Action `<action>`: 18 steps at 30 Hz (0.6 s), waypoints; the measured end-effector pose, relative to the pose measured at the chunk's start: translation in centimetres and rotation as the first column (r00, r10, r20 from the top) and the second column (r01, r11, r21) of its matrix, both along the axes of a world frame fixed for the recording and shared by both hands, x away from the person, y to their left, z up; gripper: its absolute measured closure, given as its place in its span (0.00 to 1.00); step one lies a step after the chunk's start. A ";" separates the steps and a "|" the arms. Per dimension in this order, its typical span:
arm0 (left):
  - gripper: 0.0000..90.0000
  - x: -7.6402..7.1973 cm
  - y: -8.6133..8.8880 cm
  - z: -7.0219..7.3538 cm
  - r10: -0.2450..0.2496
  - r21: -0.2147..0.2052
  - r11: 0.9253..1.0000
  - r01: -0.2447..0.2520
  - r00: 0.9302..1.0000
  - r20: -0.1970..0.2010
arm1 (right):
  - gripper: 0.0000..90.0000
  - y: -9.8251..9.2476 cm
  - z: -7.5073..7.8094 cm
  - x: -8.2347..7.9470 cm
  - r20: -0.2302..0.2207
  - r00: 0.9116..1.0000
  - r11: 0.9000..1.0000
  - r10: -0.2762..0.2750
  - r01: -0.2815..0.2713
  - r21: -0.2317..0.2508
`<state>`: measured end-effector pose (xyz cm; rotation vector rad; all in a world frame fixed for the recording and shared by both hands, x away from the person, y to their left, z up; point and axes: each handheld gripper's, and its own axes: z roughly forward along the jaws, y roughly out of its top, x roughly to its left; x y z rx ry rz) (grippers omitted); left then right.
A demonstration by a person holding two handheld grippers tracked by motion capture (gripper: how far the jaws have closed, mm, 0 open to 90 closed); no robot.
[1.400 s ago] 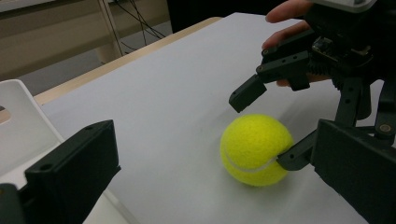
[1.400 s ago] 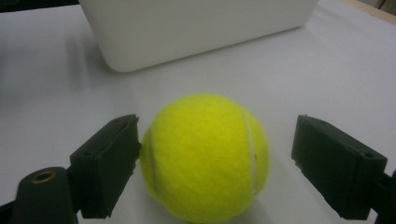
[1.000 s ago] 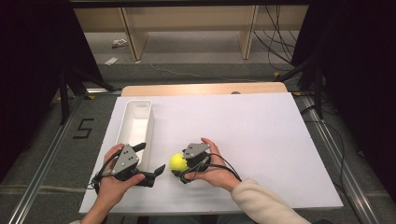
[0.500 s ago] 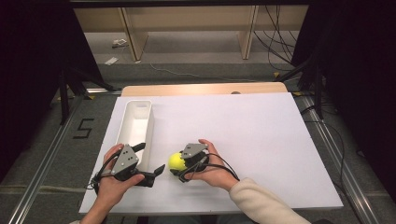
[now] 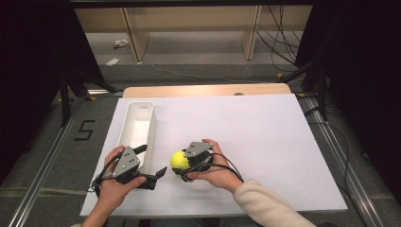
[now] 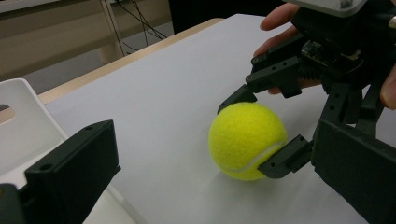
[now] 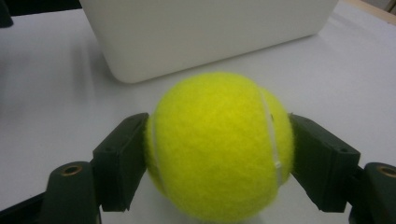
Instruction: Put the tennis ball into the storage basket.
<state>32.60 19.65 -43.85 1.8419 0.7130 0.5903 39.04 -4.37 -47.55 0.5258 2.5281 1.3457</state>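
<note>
White table carries the long bin, its long axis running away from you. The bin lies just left of your right gripper, which pinches the ball between both jaws, low on the table. Your left gripper rests beside the bin's near end, jaws spread and empty.

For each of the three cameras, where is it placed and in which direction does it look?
High view: above the person's side, facing forward and down; both hands show, with the tray.
Left gripper view: on the left gripper, facing the right gripper.
Right gripper view: behind its own fingers, facing the tray.
Shared: the tennis ball.
</note>
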 end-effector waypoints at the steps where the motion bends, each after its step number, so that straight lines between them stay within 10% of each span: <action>1: 0.00 0.0 0.0 0.0 0.000 0.000 1.000 0.000 1.000 0.000 | 0.29 0.0 0.1 0.0 0.000 1.000 1.000 -0.004 0.004 0.003; 18: 0.00 -0.1 0.0 0.0 0.001 -0.004 1.000 -0.001 1.000 0.002 | 0.29 -1.1 1.8 0.6 0.013 0.998 0.998 -0.061 0.061 0.024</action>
